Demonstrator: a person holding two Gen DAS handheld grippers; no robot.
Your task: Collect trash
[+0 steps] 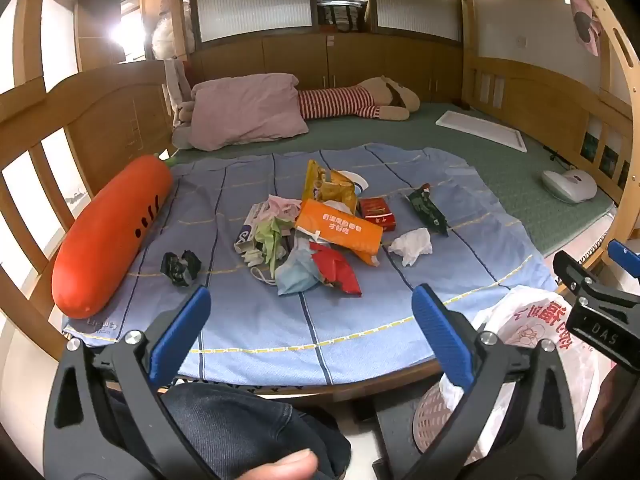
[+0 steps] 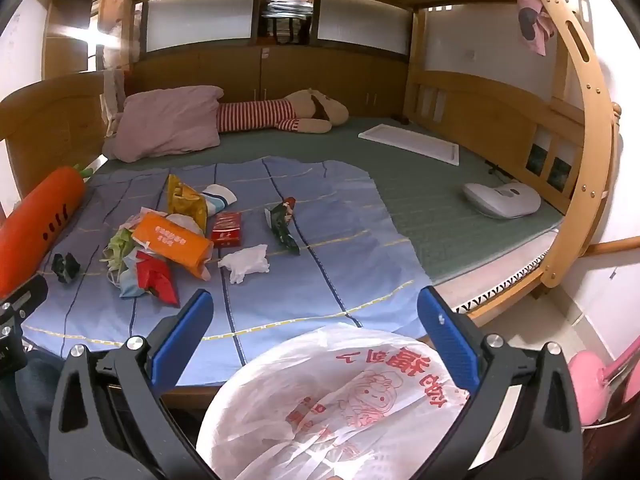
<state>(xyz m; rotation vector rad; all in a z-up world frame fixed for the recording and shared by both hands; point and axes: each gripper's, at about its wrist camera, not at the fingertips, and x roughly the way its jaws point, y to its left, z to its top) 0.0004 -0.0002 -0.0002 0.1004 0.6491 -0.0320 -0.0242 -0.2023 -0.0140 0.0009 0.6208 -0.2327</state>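
A pile of trash lies on the blue blanket (image 1: 248,320): an orange packet (image 1: 340,232), a yellow snack bag (image 1: 328,186), a red wrapper (image 1: 338,270), a red box (image 1: 376,212), a white crumpled tissue (image 1: 412,245), a green wrapper (image 1: 427,209) and a black crumpled wrapper (image 1: 180,267). My left gripper (image 1: 312,304) is open and empty, back from the pile near the bed's front edge. My right gripper (image 2: 316,308) is open and empty above a white plastic bag with red print (image 2: 332,396). The pile also shows in the right wrist view, with the orange packet (image 2: 172,240) and tissue (image 2: 246,262).
An orange carrot pillow (image 1: 108,232) lies along the blanket's left side. A pink pillow (image 1: 244,114) and a striped plush toy (image 1: 356,102) lie at the back. A white board (image 1: 480,130) and a white device (image 1: 568,186) sit on the green mat (image 1: 460,152). Wooden bed rails enclose the sides.
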